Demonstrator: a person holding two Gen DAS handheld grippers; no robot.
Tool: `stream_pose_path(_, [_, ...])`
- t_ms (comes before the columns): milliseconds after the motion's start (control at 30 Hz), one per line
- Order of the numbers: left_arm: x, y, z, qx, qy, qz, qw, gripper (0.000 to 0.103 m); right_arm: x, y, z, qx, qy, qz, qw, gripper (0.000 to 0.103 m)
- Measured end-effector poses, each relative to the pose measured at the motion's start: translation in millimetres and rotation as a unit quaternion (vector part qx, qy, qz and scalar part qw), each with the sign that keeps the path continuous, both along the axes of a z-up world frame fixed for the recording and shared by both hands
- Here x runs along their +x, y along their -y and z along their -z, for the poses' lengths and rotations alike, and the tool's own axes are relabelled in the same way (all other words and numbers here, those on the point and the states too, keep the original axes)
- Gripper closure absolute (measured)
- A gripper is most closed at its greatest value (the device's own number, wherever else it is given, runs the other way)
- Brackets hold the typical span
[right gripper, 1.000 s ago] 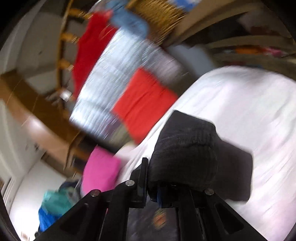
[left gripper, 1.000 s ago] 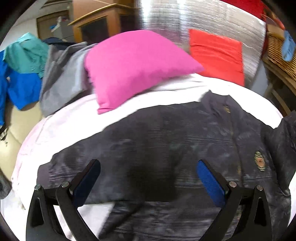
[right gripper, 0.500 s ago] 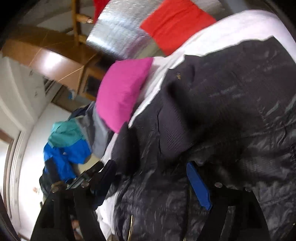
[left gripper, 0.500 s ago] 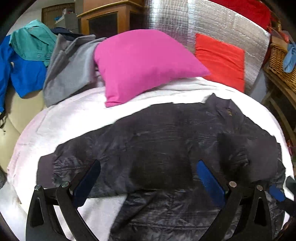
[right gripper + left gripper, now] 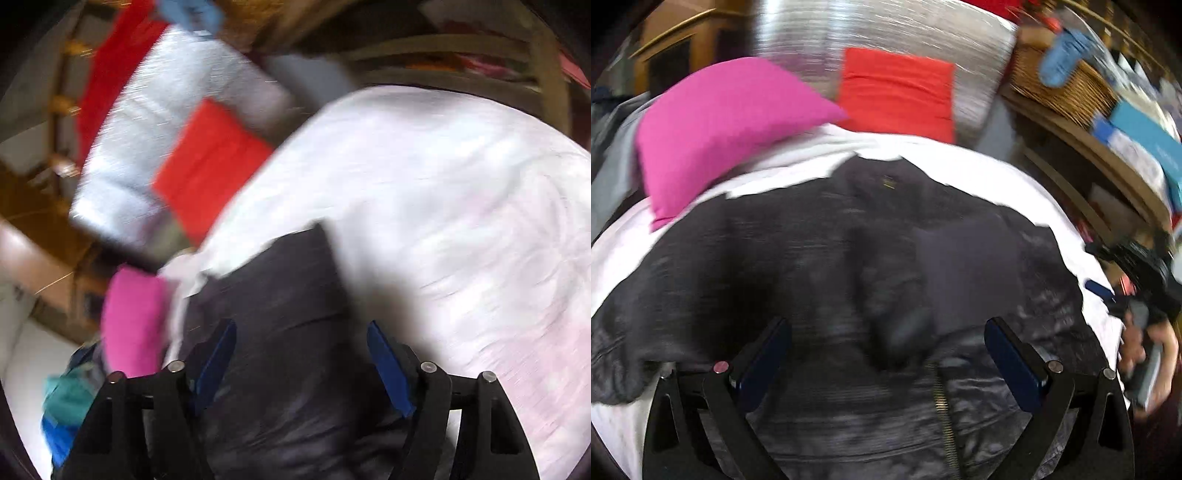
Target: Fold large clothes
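Left gripper (image 5: 886, 350): black angular arms w/ dark-blue pads, a round silver screw on each arm; left one looks pinkish. Right gripper (image 5: 301, 354): same black frame, brighter blue pads, silver screws at 8 and 4 o'clock. Both blurred.

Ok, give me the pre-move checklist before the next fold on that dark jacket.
1. Dark jacket lying spread on the white sheet: ok.
2. Sleeve folded across the jacket front: ok.
3. Left gripper open, nothing between its pads: ok.
4. Right gripper clear of fabric: its jaws have just been closing a little; the pads stand apart over the jacket, contact cannot tell.
5. Pink pillow clear of the jacket: cannot tell, edges close and blurred.
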State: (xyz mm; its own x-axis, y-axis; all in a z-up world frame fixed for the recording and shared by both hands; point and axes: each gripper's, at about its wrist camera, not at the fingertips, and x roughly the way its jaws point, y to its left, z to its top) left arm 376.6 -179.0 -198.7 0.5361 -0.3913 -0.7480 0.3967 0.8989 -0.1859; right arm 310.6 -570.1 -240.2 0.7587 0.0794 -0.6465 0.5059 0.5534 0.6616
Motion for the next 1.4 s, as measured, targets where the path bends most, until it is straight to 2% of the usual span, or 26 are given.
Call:
stream_pose_path(100, [2, 32, 14, 0.021, -0.01, 0.03, 0.9993, 0.0, 15, 15, 21, 0.026, -0.017, -0.018, 0.999, 0.029])
stream_pose_path(200, [7, 48, 21, 0.039, -0.006, 0.033, 0.9987, 0.0, 27, 13, 32, 0.053, -0.013, -0.046, 0.997, 0.03])
stream_pose_path(267, [15, 53, 26, 0.038, -0.01, 0.025, 0.9989, 0.0, 41, 1, 37, 0.061, -0.02, -0.065, 0.996, 0.045])
stream_pose_path(300, [18, 54, 28, 0.04, -0.011, 0.019, 0.999, 0.0, 49, -5, 41, 0.056, -0.036, -0.08, 0.995, 0.068])
stream_pose_path(367, [29, 53, 38, 0.051, -0.023, 0.003, 0.9984, 0.0, 52, -20, 45, 0.02, -0.057, -0.084, 0.995, 0.074])
stream_pose_path(433, [35, 45, 46, 0.039, -0.039, -0.004, 0.9985, 0.01, 45, -28, 32, -0.013, -0.05, -0.083, 0.995, 0.084])
stream_pose_path(467, [40, 41, 49, 0.032, -0.052, -0.01, 0.9981, 0.025, 44, -29, 25, -0.022, -0.042, -0.08, 0.996, 0.085])
stream_pose_path(500, [40, 37, 50, 0.031, -0.061, -0.016, 0.9975, 0.036, 41, -31, 17, -0.033, -0.031, -0.076, 0.996, 0.087])
stream_pose_path(600, [47, 20, 49, 0.012, -0.08, -0.04, 0.9959, 0.053, 33, -37, 0, -0.068, -0.019, -0.064, 0.995, 0.087])
stream_pose_path(700, [52, -3, 40, -0.027, -0.102, -0.054, 0.9929, 0.053, 38, -48, -1, -0.09, -0.042, -0.056, 0.994, 0.087])
stream_pose_path(833, [53, -29, 33, -0.024, -0.1, -0.071, 0.9922, 0.053, 36, -42, 9, -0.067, -0.051, -0.04, 0.996, 0.087])
stream_pose_path(933, [54, -50, 33, -0.016, -0.115, -0.073, 0.9905, 0.053, 35, -44, 6, -0.073, -0.049, -0.036, 0.995, 0.087])
stream_pose_path(1033, [58, -65, 35, -0.028, -0.139, -0.073, 0.9872, 0.046, 37, -48, 8, -0.088, -0.06, -0.038, 0.994, 0.087])
stream_pose_path(1100, [58, -75, 39, -0.051, -0.156, -0.074, 0.9837, 0.045, 38, -47, 12, -0.079, -0.063, -0.041, 0.994, 0.087])
stream_pose_path(1200, [60, -83, 42, -0.075, -0.173, -0.077, 0.979, 0.045, 36, -40, 17, -0.045, -0.058, -0.039, 0.997, 0.079])
stream_pose_path(1233, [63, -83, 43, -0.079, -0.174, -0.079, 0.9784, 0.045, 37, -40, 19, -0.037, -0.06, -0.038, 0.997, 0.065])
stream_pose_path(1300, [55, -81, 46, -0.078, -0.17, -0.082, 0.9788, 0.045, 38, -41, 23, -0.028, -0.058, -0.041, 0.997, 0.047])
stream_pose_path(1333, [57, -77, 49, -0.071, -0.169, -0.085, 0.9793, 0.045, 40, -44, 22, -0.041, -0.059, -0.045, 0.996, 0.05])
stream_pose_path(1367, [60, -73, 53, -0.06, -0.171, -0.087, 0.9796, 0.045, 43, -50, 20, -0.075, -0.073, -0.053, 0.993, 0.058])
stream_pose_path(1400, [62, -69, 57, -0.043, -0.176, -0.089, 0.9795, 0.045, 43, -52, 17, -0.094, -0.08, -0.055, 0.991, 0.076])
